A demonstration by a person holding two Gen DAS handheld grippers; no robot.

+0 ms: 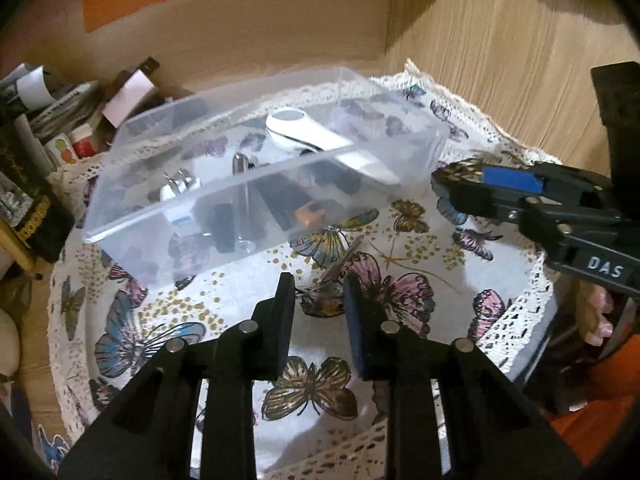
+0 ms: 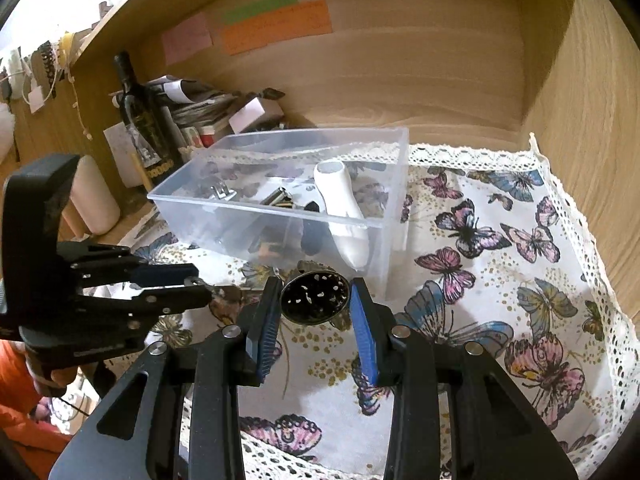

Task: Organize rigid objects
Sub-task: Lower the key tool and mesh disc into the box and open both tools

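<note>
1. The right gripper [image 2: 314, 300] held a dark, round perforated metal piece [image 2: 313, 297] between its fingers, at lower centre of the right wrist view, just in front of the clear plastic bin [image 2: 362, 224].
2. The left gripper [image 1: 318, 288] sat low at centre of its own view; its fingers stood narrowly apart, with something small and thin between the tips. Whether they gripped it could not be told.
3. The bin stood on the butterfly-print cloth [image 2: 500, 280] on the desk, at mid-frame. Inside lay a white handheld device [image 2: 340, 204], a charger plug [image 1: 176, 188] and darker small items.
4. A dark bottle [image 2: 140, 120] stood at the upper left, behind the bin.
</note>
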